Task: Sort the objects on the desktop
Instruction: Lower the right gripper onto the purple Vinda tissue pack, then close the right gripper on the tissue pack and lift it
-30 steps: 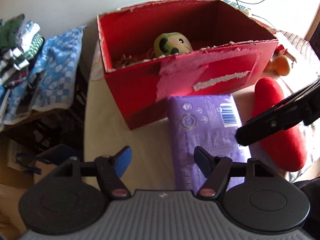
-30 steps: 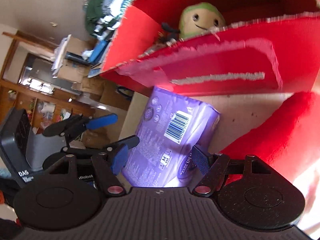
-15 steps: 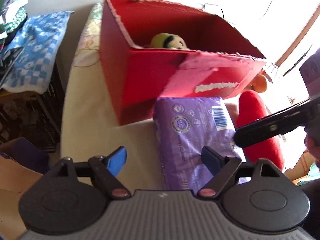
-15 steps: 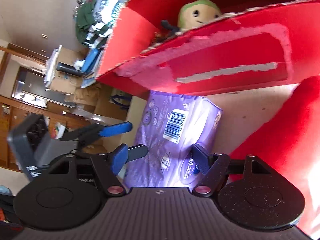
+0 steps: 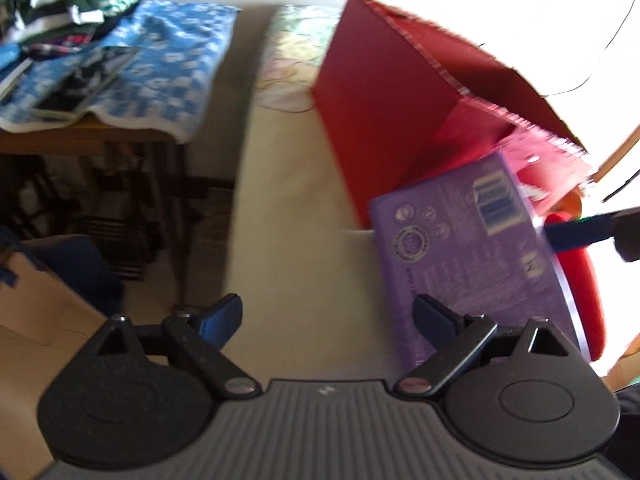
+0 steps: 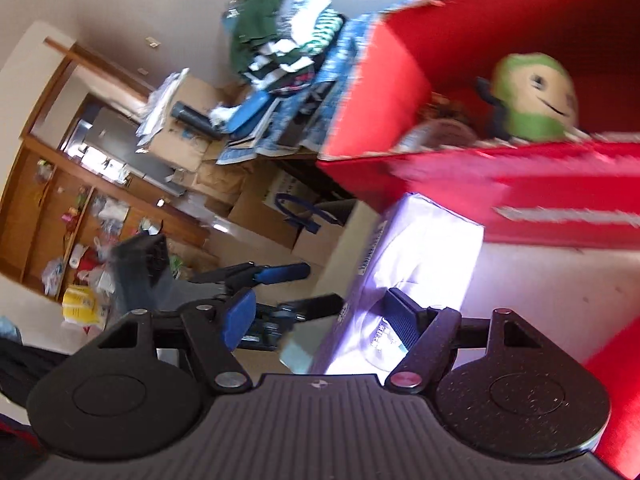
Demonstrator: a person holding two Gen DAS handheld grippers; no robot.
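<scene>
Wipes pack [image 5: 472, 256] before box [image 5: 400, 108]; plush toy [image 6: 532, 96] inside box.

You've got a red box [image 5: 384, 120] with a paler pink patch and a whitish strip on its front. The pack [image 5: 472, 264] is purple with a blue-and-white barcode and white print. The toy [image 6: 532, 96] in the box is green and tan. The cushion [image 5: 582, 300] is red. The cloth [image 5: 160, 64] is a blue-and-white check. The tabletop [image 5: 296, 240] is cream. Your pads [image 5: 222, 318] are blue on black fingers.
</scene>
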